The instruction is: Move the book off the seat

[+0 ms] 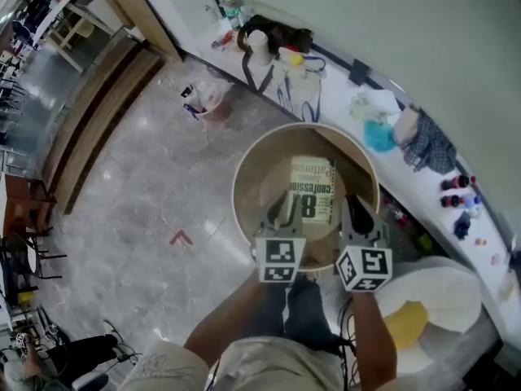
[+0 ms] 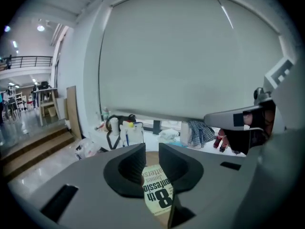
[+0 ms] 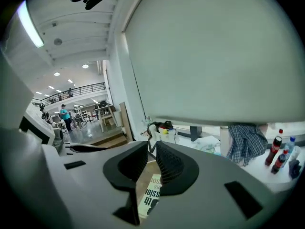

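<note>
A pale book [image 1: 312, 190] with large black print lies flat on a round tan seat [image 1: 246, 187] in the head view. Both grippers hang in the air over the seat's near edge and touch neither the seat nor the book. My left gripper [image 1: 283, 212] is over the book's near left corner, and my right gripper [image 1: 356, 210] is just off its right edge. In the left gripper view the left gripper [image 2: 151, 150] is open with an empty gap, and the book [image 2: 158, 194] shows far below through it. The right gripper [image 3: 150, 151] is also open and empty, above the book [image 3: 151, 194].
A white ledge [image 1: 383, 149] along the wall carries a dark bag [image 1: 273, 37], clothes [image 1: 425, 143] and bottles [image 1: 456, 183]. A plastic bag [image 1: 207, 98] lies on the marble floor. Wooden steps [image 1: 98, 112] run at the left. A white cushion [image 1: 431, 296] sits at the lower right.
</note>
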